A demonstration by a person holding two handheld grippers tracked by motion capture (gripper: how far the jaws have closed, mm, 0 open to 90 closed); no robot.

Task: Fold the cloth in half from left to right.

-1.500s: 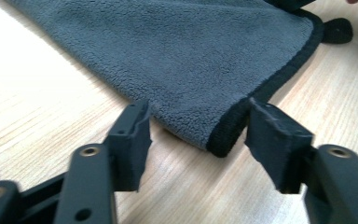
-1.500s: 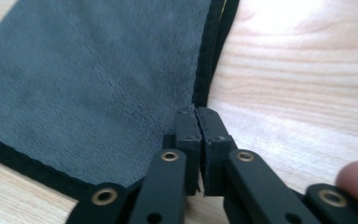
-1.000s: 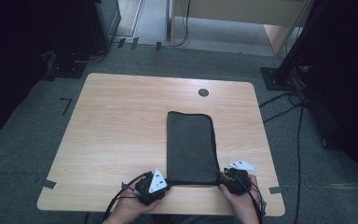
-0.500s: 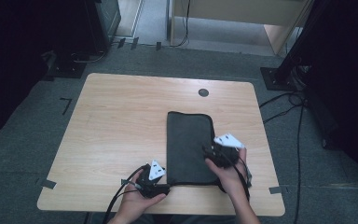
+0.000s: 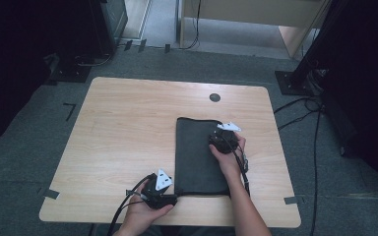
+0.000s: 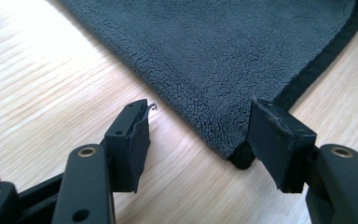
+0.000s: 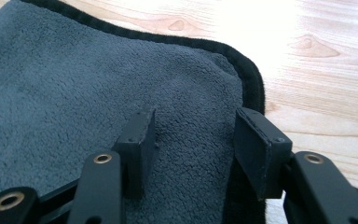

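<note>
Work: a dark grey towel [image 5: 200, 156] lies folded into a long strip; the next fold looks to be the step in hand.
Towel: flat on the right half of the bench [image 5: 128, 128], long side running away from the person, black hem around it.
Left tongs [image 5: 170, 199]: at the towel's near left corner, low over the wood. In the left gripper view the left tongs [image 6: 198, 135] stand about half open and have just been opening; the corner [image 6: 235, 156] lies between the jaws, by the right one, but the pads do not press on it.
Right tongs [image 5: 215, 140]: over the towel's far right part. In the right gripper view the right tongs [image 7: 193, 140] stand about half open and have just closed a little; they hold nothing, with the fleece under them and the rounded far corner [image 7: 251, 84] just ahead.
Doing it well: it seems wise to reach the right tongs on to the far hem before closing, take hem and fleece together, not the nap alone, and bite every layer so the fold does not slide apart. The left tongs could pin or grip the near corner so the strip keeps straight.
Risk: a shallow pinch would likely slip off the pile.
Bench: pale wood grain, a round cable port [image 5: 215, 97] near the far edge, tape marks at the near corners.
Room: grey carpet, black stands and cables [image 5: 305, 110] at the right, dark at the left.
</note>
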